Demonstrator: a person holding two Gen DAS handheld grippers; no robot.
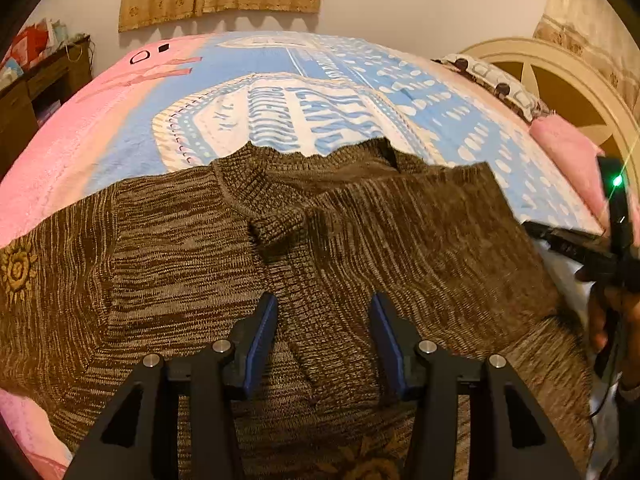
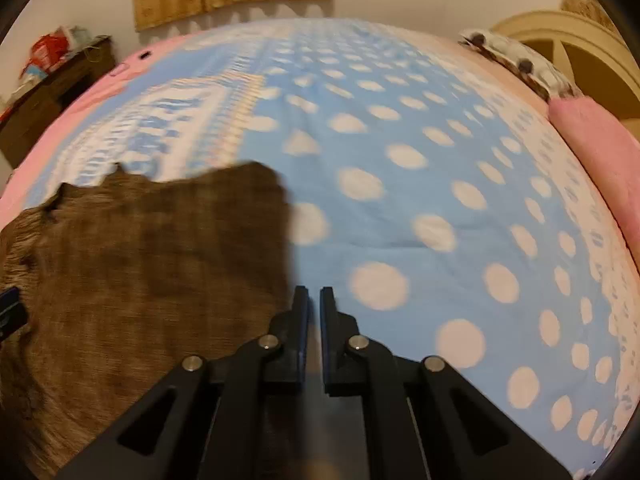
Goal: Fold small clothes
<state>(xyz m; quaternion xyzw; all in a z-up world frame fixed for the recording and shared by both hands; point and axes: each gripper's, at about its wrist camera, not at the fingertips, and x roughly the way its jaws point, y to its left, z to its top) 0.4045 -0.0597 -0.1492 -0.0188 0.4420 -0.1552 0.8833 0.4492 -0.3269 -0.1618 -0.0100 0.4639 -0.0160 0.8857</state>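
Left hand-held gripper (image 1: 323, 320): jaws wide apart, empty, hovering over the brown knit sweater (image 1: 200, 248). Right hand-held gripper (image 2: 314, 300): jaws nearly closed, no visible hold, at the sweater's right edge. Sweater: on bed (image 2: 400, 208), collar pointing far, long axis apparently left-right; sleeves seemingly folded in, further folds remaining.
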